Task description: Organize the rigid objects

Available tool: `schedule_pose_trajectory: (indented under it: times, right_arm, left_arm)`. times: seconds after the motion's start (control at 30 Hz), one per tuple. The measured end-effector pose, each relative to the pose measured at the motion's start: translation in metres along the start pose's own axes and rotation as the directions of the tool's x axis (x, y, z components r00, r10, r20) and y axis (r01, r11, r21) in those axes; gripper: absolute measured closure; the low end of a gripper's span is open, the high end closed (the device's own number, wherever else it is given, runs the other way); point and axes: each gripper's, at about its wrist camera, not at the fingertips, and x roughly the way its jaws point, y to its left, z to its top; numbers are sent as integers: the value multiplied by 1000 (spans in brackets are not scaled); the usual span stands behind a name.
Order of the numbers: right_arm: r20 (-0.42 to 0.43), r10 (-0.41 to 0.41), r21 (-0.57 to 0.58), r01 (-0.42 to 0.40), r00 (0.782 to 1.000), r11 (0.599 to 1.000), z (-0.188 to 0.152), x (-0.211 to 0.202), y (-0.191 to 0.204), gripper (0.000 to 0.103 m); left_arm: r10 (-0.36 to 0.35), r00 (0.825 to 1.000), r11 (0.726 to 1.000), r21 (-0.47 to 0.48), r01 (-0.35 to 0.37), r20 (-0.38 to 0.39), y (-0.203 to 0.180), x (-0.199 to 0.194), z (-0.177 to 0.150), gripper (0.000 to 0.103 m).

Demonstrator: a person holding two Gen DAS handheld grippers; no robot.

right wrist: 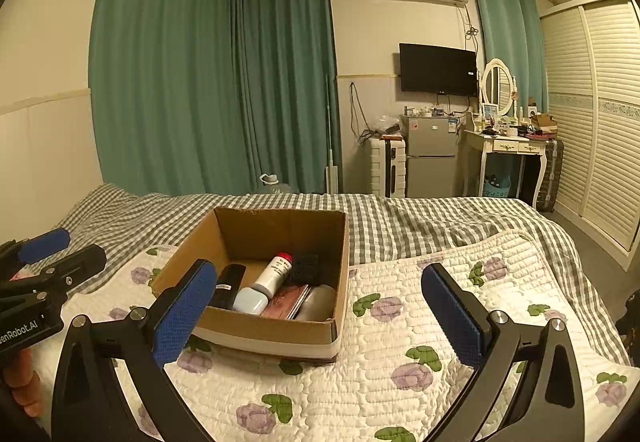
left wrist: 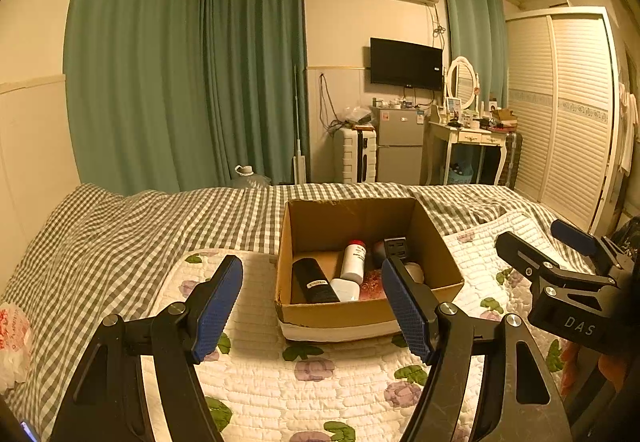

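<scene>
A cardboard box [left wrist: 360, 312] [right wrist: 260, 332] sits on a flowered quilt [left wrist: 280, 382] on the bed. Inside lie a black flat bottle [left wrist: 314, 280] [right wrist: 228, 284], a white bottle with a red cap [left wrist: 354, 260] [right wrist: 276, 274], a pale blue case [left wrist: 346, 290] [right wrist: 250, 300], a black cube [left wrist: 396, 248] [right wrist: 306, 268], a pink patterned item [right wrist: 286, 300] and a grey item [right wrist: 318, 304]. My left gripper [left wrist: 312, 308] is open and empty, just before the box. My right gripper [right wrist: 320, 318] is open and empty, at the box's right front.
The quilt lies over a grey checked bedspread [left wrist: 120, 234]. A white plastic bag [left wrist: 12, 342] lies at the bed's left edge. Beyond the bed stand green curtains, a small fridge [right wrist: 432, 154], a dressing table [right wrist: 508, 146] and a louvred wardrobe [right wrist: 600, 114].
</scene>
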Motion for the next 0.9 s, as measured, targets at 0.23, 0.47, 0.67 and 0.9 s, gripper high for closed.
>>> schedule_pose_trajectory:
  times: [0.23, 0.47, 0.67, 0.9]
  right_arm:
    - [-9, 0, 1, 0, 1000, 1000, -1, 2, 0, 0]
    - [-9, 0, 2, 0, 1000, 1000, -1, 2, 0, 0]
    - [-9, -1, 1, 1, 1000, 1000, -1, 2, 1, 0]
    - [-9, 0, 1, 0, 1000, 1000, -1, 2, 1, 0]
  left_arm:
    - [-2, 1000, 1000, 1, 2, 3, 0, -1, -1, 28]
    - [-1, 1000, 1000, 1, 1, 3, 0, -1, -1, 28]
    - [-2, 1000, 1000, 1, 2, 4, 0, -1, -1, 28]
    - [-2, 1000, 1000, 1, 2, 3, 0, -1, -1, 28]
